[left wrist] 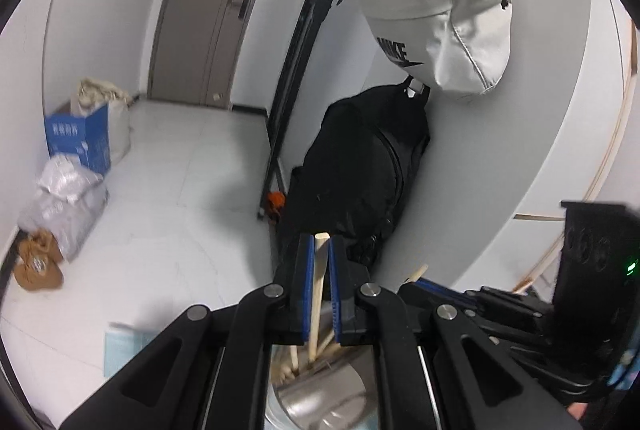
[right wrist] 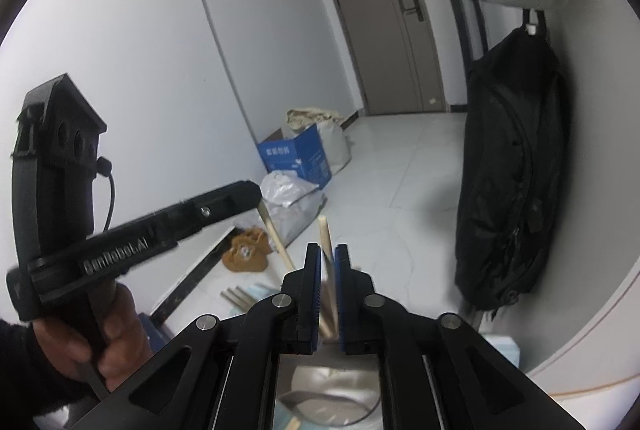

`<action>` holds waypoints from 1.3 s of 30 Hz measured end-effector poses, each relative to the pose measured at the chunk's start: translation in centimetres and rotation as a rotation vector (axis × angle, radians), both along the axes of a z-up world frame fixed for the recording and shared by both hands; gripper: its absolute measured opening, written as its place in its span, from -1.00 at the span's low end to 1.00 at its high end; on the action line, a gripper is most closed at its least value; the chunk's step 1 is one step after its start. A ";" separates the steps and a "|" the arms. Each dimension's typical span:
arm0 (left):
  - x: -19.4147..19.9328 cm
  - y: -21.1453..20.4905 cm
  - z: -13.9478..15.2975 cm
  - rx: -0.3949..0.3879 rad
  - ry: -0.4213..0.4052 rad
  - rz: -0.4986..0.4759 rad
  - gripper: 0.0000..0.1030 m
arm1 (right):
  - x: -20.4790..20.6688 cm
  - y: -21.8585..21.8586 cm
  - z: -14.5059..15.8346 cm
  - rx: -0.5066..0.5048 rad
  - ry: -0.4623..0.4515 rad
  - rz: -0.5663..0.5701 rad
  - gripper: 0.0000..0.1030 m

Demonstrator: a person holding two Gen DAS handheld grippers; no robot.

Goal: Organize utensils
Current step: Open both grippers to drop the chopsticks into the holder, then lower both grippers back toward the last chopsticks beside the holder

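My left gripper [left wrist: 320, 250] is shut on a pale wooden chopstick [left wrist: 319, 282] that stands upright between its blue pads. Below it is a shiny metal container [left wrist: 320, 396] holding several more wooden sticks [left wrist: 290, 360]. My right gripper [right wrist: 328, 260] is shut on another wooden chopstick [right wrist: 325, 234], held upright over the same metal container [right wrist: 328, 390]. The left gripper shows in the right wrist view [right wrist: 256, 196] at left, with its chopstick [right wrist: 276, 234] slanting down. The right gripper's body shows at the right edge of the left wrist view [left wrist: 520, 310].
A black bag [left wrist: 360, 174] and a white Nike pouch [left wrist: 436, 18] hang on the white wall. On the tiled floor are a blue box [right wrist: 298, 156], a grey plastic sack [right wrist: 288, 202] and brown slippers [right wrist: 246, 252]. Loose sticks [right wrist: 236, 296] lie near a light-blue cloth.
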State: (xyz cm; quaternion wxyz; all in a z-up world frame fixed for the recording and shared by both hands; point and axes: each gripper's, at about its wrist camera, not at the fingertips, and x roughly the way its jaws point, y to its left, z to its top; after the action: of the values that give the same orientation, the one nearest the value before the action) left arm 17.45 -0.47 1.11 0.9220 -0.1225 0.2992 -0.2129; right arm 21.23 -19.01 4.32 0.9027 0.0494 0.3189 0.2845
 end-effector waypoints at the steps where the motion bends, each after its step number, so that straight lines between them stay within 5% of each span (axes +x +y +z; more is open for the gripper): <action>1: -0.2 0.0 0.1 -0.007 0.010 -0.030 -0.92 | -0.2 0.1 -0.1 -0.003 0.008 0.003 -0.85; 3: -0.7 0.0 0.5 -0.011 0.015 -0.076 -0.86 | -0.9 0.0 -0.2 -0.007 0.014 -0.006 -0.72; 7: -1.7 0.8 1.2 -0.036 0.027 -0.045 0.10 | -2.5 -0.7 0.2 0.016 0.013 -0.027 -0.18; 8: -2.1 1.3 1.5 -0.059 0.022 -0.032 0.14 | -2.9 -0.9 0.4 0.020 0.007 -0.036 -0.17; 13: -4.1 2.5 2.4 -0.074 -0.001 0.029 0.17 | -5.8 -2.1 1.2 0.044 -0.038 -0.095 0.15; 16: -5.5 2.6 2.7 -0.049 -0.028 0.065 0.39 | -7.3 -2.5 1.6 0.058 -0.063 -0.114 0.30; 39: -12.0 2.4 0.6 0.099 -0.089 0.249 0.57 | -14.9 -0.8 1.9 0.101 -0.173 -0.143 0.83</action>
State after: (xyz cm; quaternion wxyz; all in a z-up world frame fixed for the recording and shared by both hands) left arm 5.48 1.96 1.69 0.9586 -0.1037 0.2506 -0.0871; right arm 6.34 -19.85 6.23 0.9413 0.0926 0.2207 0.2380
